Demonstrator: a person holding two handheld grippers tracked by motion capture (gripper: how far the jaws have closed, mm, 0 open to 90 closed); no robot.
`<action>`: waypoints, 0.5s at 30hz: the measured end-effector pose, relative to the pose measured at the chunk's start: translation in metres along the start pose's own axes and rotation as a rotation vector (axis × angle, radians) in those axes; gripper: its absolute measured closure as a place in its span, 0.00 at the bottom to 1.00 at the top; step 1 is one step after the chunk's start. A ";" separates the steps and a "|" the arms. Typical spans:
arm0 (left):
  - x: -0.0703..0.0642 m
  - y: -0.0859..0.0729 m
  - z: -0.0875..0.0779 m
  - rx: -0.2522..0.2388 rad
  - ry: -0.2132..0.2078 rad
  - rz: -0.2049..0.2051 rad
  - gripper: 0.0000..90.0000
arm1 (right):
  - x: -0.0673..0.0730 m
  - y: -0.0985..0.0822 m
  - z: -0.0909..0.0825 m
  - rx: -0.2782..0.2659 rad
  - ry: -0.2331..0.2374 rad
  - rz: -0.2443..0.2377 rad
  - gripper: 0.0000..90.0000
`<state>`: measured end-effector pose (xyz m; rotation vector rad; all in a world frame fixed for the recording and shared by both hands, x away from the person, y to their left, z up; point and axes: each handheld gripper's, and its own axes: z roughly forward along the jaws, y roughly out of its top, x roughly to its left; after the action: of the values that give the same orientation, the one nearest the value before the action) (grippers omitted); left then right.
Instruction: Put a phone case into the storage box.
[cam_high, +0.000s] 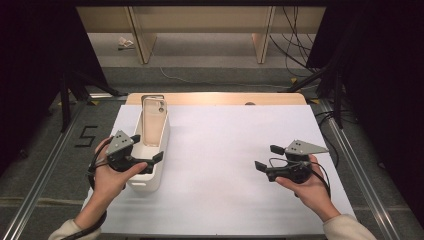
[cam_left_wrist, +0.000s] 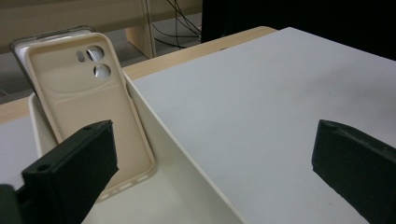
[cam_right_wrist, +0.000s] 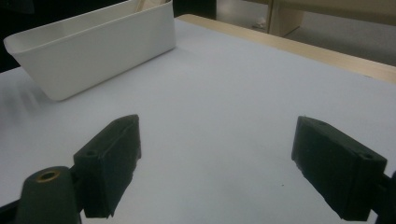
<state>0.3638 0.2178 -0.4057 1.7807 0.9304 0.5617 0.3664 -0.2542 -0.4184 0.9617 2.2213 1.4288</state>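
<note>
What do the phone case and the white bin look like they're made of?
Phone case: likely soft silicone or rubbery plastic, matte beige, with rounded moulded edges and camera cutouts. White bin: probably rigid moulded plastic, smooth with a slight sheen, thin walls and rounded corners.

black "5" (cam_high: 88, 136) on floor mat (cam_high: 95, 120)

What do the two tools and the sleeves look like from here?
Both the left tool and right tool are black, with blocky two-piece jaws, a grey three-cornered plate with small holes on top and a trailing black cable. The sleeves are light, cream-coloured.
</note>
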 end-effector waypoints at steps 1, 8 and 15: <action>-0.002 -0.002 -0.001 0.001 -0.003 0.007 0.00 | 0.000 0.000 0.000 0.000 0.000 0.000 0.19; -0.011 -0.014 -0.009 0.001 -0.002 0.017 0.00 | 0.000 0.000 -0.001 -0.002 0.001 0.000 0.19; -0.015 -0.027 -0.012 0.026 0.006 0.037 0.00 | 0.000 0.000 0.000 -0.006 0.004 0.003 0.19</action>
<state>0.3368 0.2180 -0.4249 1.8230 0.9145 0.5816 0.3667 -0.2544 -0.4188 0.9607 2.2178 1.4394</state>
